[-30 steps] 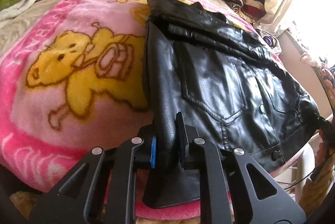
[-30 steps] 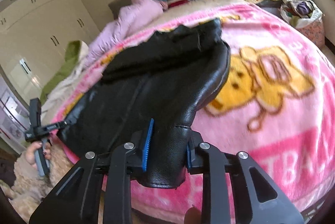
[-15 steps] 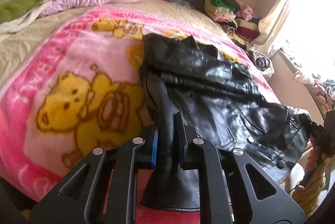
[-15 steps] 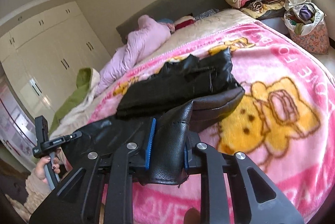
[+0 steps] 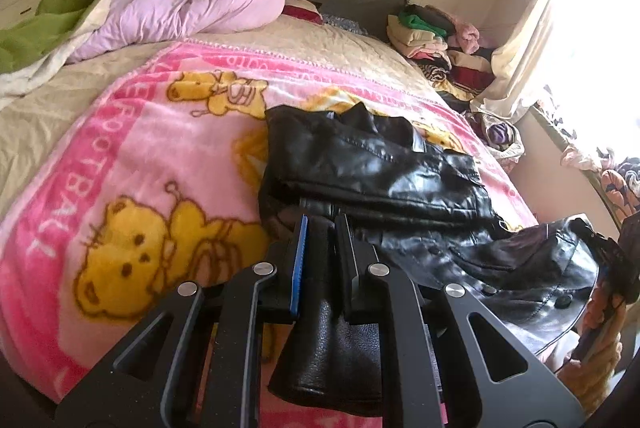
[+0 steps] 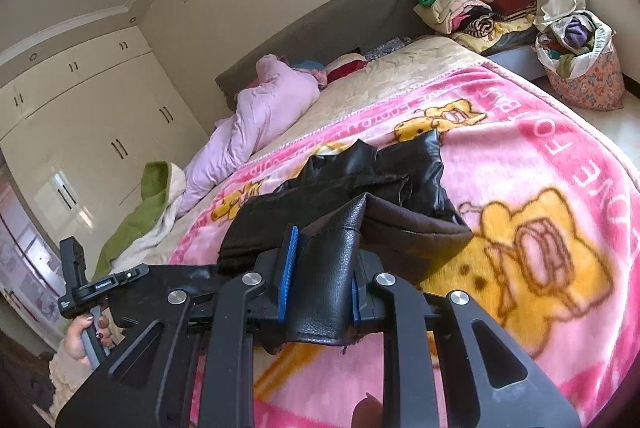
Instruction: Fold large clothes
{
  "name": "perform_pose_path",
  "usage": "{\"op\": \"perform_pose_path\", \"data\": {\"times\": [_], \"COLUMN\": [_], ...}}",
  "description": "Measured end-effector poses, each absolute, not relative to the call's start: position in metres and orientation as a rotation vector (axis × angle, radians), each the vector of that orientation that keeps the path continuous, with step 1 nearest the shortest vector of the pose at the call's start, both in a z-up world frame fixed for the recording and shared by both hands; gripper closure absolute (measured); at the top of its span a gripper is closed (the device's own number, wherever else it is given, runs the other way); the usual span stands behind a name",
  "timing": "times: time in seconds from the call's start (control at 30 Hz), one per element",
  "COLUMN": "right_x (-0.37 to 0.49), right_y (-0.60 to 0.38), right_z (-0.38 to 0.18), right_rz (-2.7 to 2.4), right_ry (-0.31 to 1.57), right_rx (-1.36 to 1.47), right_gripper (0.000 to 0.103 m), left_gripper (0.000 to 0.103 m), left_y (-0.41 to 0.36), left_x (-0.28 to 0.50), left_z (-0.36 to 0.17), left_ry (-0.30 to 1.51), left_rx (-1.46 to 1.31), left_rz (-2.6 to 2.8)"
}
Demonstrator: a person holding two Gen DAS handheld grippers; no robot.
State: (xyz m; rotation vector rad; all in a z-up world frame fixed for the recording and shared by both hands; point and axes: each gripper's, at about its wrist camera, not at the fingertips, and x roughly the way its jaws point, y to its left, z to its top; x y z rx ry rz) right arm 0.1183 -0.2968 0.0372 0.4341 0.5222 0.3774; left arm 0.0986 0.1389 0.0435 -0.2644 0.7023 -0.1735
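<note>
Black leather jacket (image 5: 376, 164) on pink bear-print blanket (image 5: 120, 164) across bed, far half lying flat, near hem raised off blanket. Left gripper (image 5: 320, 252) clamped on hem corner, leather flap hanging between pads. Right gripper (image 6: 324, 268) clamped on opposite hem corner. Lilac duvet (image 5: 200, 0) bunched near grey headboard (image 6: 320, 28). Pile of folded clothes (image 6: 472, 4) beside bed.

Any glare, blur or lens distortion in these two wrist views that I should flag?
Left wrist view: the window is blown out white at right, with sheen on the black jacket; the bed bulges from the fisheye. Right wrist view: evenly lit, the bear print on the pink blanket looks smeared, and the wardrobe lines curve.
</note>
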Motion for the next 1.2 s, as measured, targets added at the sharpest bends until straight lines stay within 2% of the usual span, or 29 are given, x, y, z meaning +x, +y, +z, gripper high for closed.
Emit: {"op": "perform_pose_path", "data": {"times": [0.87, 1.2], "right_x": [0.211, 0.256], "right_y": [-0.281, -0.277], "right_z": [0.052, 0.045], "right_rz": [0.279, 0.251], "right_ry": [0.551, 0.608], "right_rx": [0.421, 0.411], "right_gripper": [0.083, 0.083], "left_gripper": [0.094, 0.093], "left_y": [0.146, 0.149], "left_x": [0.172, 0.213], "left_z": [0.051, 0.033], "left_ry": [0.671, 0.689], "left_rx": [-0.305, -0.314], "left_rz": [-0.187, -0.107]}}
